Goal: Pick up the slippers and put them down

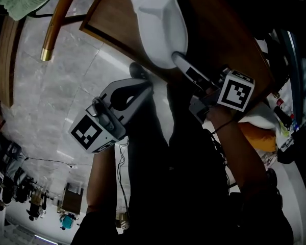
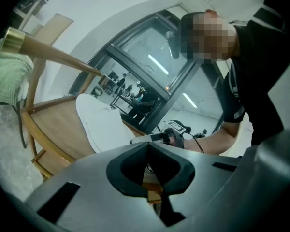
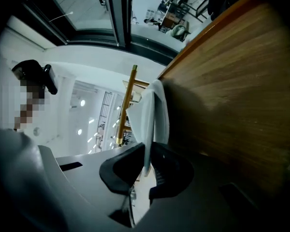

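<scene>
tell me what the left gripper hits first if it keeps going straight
Probably the near end of the white slipper in the right gripper, or the wooden table edge; depth is unclear.

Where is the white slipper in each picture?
Head view: the white slipper is top middle, against the wooden board, pinched by the right gripper.
Left gripper view: the slipper is left of middle, on the wood.
Right gripper view: the slipper is in the middle, edge-on between the jaws.
Shared landmark: the gold-tipped wooden leg.
</scene>
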Motion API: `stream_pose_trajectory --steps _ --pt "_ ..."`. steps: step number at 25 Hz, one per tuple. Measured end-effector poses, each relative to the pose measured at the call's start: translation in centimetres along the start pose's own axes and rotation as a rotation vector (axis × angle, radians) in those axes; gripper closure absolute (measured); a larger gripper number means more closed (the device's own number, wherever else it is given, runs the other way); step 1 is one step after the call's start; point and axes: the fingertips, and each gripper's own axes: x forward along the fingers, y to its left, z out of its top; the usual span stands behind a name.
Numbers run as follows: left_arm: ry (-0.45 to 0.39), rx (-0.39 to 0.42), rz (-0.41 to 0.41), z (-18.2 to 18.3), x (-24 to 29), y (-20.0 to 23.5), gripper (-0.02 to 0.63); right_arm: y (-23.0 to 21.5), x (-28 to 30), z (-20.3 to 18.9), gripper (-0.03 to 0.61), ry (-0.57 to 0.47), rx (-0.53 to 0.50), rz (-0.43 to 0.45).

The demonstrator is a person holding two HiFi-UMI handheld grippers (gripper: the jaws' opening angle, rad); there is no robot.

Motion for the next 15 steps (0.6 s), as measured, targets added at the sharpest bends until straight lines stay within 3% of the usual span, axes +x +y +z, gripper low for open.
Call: stream_pose_trajectory --steps 8,15 --pt "-0.02 -0.001 -0.013 -1.0 0.4 -0.1 0.602 -2.1 -0.5 -0.4 0.531 0.048 -0.145 -0.203" --pt "0.017 -0.008 -0.023 -2.5 0.4 -0.8 0.601 -3.0 -0.8 0.4 0.444 0.145 -0.569 -0.438"
